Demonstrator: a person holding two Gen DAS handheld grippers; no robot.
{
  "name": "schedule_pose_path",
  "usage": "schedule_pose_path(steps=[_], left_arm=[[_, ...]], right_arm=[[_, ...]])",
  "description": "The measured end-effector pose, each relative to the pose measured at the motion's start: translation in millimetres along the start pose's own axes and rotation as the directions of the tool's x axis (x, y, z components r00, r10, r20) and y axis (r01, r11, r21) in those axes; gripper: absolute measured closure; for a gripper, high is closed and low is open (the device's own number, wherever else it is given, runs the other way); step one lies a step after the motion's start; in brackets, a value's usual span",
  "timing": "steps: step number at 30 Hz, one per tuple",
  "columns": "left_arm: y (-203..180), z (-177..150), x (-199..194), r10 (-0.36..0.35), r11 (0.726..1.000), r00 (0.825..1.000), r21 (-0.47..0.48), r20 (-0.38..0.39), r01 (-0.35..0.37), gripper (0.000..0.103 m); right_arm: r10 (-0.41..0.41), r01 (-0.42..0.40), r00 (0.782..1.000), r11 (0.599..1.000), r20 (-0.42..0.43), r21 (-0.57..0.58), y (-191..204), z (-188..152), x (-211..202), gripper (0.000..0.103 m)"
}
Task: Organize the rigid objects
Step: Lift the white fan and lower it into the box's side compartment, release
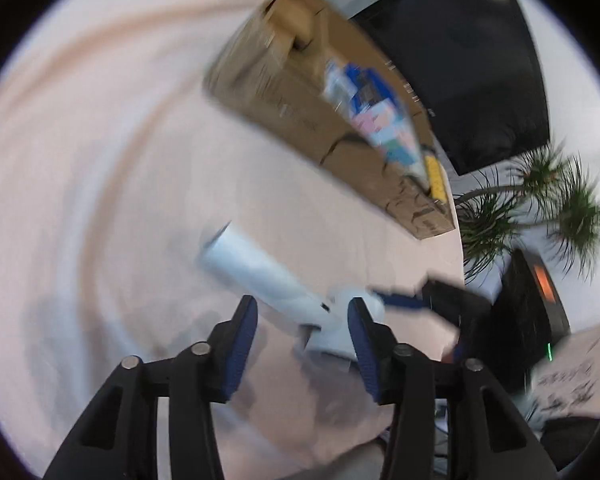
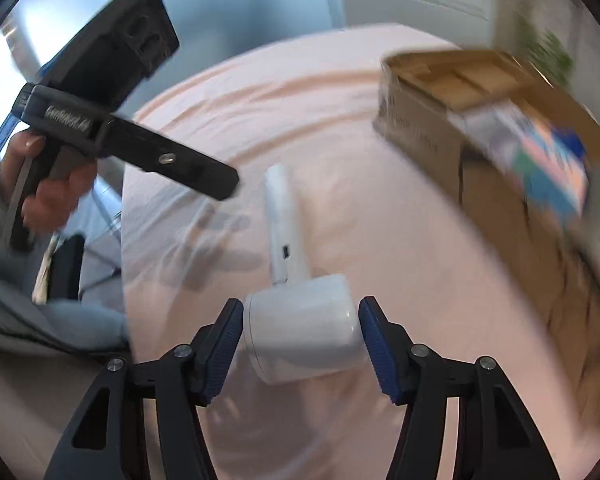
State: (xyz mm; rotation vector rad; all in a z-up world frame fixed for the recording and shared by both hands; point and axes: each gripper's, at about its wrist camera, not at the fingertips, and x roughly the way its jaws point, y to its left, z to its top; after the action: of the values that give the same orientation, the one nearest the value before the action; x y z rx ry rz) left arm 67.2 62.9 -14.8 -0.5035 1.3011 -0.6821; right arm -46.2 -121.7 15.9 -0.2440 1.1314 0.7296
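Note:
A white hammer-shaped device (image 2: 300, 336), with a round head and a long handle (image 2: 280, 220), lies on the pink cloth. My right gripper (image 2: 302, 320) is open with its blue pads on either side of the head, not clearly pressing it. My left gripper (image 1: 302, 316) is open and empty, above the cloth near the same device (image 1: 260, 272); its body also shows in the right wrist view (image 2: 112, 92), held by a hand. An open cardboard box (image 2: 500, 152) holds a colourful package (image 2: 540, 160). The views are motion-blurred.
The box (image 1: 300, 92) stands at the far side of the cloth-covered table (image 1: 100, 160). A dark screen (image 1: 460, 72) and a potted plant (image 1: 540, 208) stand beyond the table edge. A black chair (image 2: 66, 264) sits at the left.

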Motion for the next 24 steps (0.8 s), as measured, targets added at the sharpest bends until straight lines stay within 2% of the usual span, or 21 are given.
schedule_pose_path(steps=[3,5,7,9,12,15,16,18,19,22,24], left_arm=[[7.8,-5.1,25.9,0.02,0.998,0.997,-0.051,-0.078,-0.024,0.059],[4.3,-7.8,35.8,0.016,0.999,0.995,-0.04,-0.098,-0.02,0.061],[-7.5,-6.3,34.4,0.094,0.995,0.993,0.026,-0.07,-0.093,0.062],[-13.4,-2.3,26.6,0.107,0.993,0.993,0.052,-0.051,-0.104,0.066],[-40.8,19.7,6.5,0.135,0.979,0.991,0.153,0.023,-0.137,0.067],[-84.9,63.3,-23.3,0.142,0.938,0.98,0.297,0.14,-0.179,0.067],[-102.9,88.0,-34.2,0.141,0.914,0.974,0.355,0.18,-0.198,0.067],[-122.5,132.4,-41.9,0.134,0.882,0.968,0.42,0.211,-0.213,0.068],[-130.6,155.2,-41.9,0.136,0.865,0.97,0.453,0.204,-0.216,0.069],[-142.8,219.4,-26.1,0.132,0.836,0.981,0.515,0.143,-0.187,0.07],[-137.7,247.9,-15.7,0.121,0.843,0.987,0.514,0.102,-0.157,0.071]], right_arm=[[0.016,-0.011,0.999,0.992,-0.04,0.122,19.8,-7.4,18.1,0.044],[0.024,-0.016,0.999,0.981,-0.036,0.194,24.3,-7.6,28.7,0.043],[0.0,0.004,1.0,0.97,-0.018,0.244,26.1,-1.6,32.5,0.045],[-0.006,0.009,1.0,0.956,-0.009,0.293,24.2,5.7,36.5,0.045],[-0.041,0.024,0.998,0.944,0.042,0.329,22.2,26.5,30.5,0.045],[-0.088,0.025,0.983,0.932,0.159,0.361,6.3,65.5,5.2,0.045],[-0.115,0.036,0.973,0.932,0.2,0.361,-1.9,83.9,-4.2,0.045],[-0.173,0.063,0.947,0.925,0.269,0.374,-25.0,124.8,-19.5,0.045],[-0.192,0.069,0.938,0.919,0.289,0.389,-39.7,145.3,-23.4,0.045],[-0.225,0.069,0.929,0.885,0.293,0.46,-89.8,193.7,-27.0,0.046],[-0.242,0.078,0.934,0.856,0.262,0.511,-119.5,220.6,-16.9,0.046]])
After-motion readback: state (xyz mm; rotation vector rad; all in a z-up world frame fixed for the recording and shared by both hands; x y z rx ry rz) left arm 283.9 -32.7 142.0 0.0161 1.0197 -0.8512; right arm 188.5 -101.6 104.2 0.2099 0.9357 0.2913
